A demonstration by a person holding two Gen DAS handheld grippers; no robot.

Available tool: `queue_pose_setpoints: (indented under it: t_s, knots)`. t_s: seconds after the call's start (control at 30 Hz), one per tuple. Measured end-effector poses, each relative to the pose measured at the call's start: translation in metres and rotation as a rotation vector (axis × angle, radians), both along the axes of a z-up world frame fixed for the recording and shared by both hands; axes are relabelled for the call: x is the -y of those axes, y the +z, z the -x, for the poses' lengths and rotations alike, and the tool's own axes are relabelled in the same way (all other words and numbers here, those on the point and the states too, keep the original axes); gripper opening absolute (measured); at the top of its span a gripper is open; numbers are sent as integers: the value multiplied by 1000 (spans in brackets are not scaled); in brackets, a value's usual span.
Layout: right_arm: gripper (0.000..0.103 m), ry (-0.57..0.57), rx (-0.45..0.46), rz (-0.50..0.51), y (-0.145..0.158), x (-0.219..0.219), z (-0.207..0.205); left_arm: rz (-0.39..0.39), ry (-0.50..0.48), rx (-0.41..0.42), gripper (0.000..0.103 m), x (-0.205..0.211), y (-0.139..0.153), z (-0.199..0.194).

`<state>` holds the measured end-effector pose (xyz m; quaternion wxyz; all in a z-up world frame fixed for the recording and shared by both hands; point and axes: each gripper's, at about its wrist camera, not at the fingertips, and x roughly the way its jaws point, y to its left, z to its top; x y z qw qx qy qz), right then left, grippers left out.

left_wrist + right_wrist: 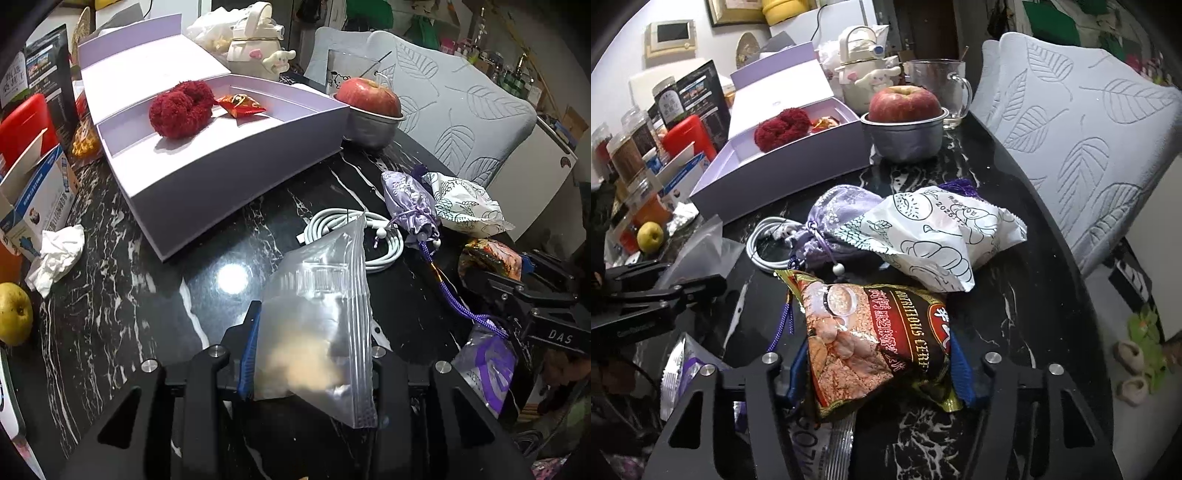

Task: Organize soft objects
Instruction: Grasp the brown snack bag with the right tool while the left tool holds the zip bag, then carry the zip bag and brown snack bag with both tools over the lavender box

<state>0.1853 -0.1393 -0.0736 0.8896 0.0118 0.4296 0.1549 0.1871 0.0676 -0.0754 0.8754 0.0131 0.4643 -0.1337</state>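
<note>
The clear zip-lock bag stands upright between the blue-padded fingers of the left gripper, which are clamped on its lower half; something pale and blurred sits inside it. At 12 o'clock from the bag a coiled white cable lies on the black marble table.

The cereal sachet, printed in red and brown, lies between the 2 fingers of the right gripper. The blue pads sit against both of its sides, so the gripper is closed on it, and the sachet rests low over the table. Under its near end another foil packet shows.

At 12 o'clock from the sachet, touching each other, lie a lilac drawstring pouch with a purple cord and a white snack packet with line drawings. The packet overlaps the pouch's right side.

Further out at 11 o'clock stands an open lilac box. In it rest a fuzzy red yarn item and, just beside it, a small red packet. At 1 o'clock from the box sits a red apple in a metal bowl, with a glass mug behind. A yellow-green fruit lies at 9 o'clock, near a crumpled tissue. A leaf-patterned cushion borders the table at 2 o'clock.
</note>
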Motion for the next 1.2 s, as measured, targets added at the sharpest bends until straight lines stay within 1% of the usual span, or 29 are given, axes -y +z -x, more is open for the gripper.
queue_pose_setpoints:
  t_s: [0.07,0.17,0.3,0.4,0.6,0.83,0.93,1.2]
  knots:
    - [57,-3,0,-10,1,1,1,-2,-4,10,36,1,0,-1]
    - [56,-14,-2,-20,2,3,3,20,-4,18,36,-1,-1,-1]
    - [55,-24,4,-36,4,6,8,-8,-16,19,36,2,0,0]
    - [55,-29,7,-44,6,9,11,13,-27,8,36,2,1,1]
    - [55,-32,33,-45,14,11,22,33,-35,-2,36,3,3,7]
    - [55,-18,70,-66,24,12,38,28,-31,32,36,2,17,21]
    - [55,-5,88,-72,28,8,48,12,-33,60,36,1,24,32]
    - [55,63,124,-105,37,-7,69,3,-15,121,36,-2,42,58]
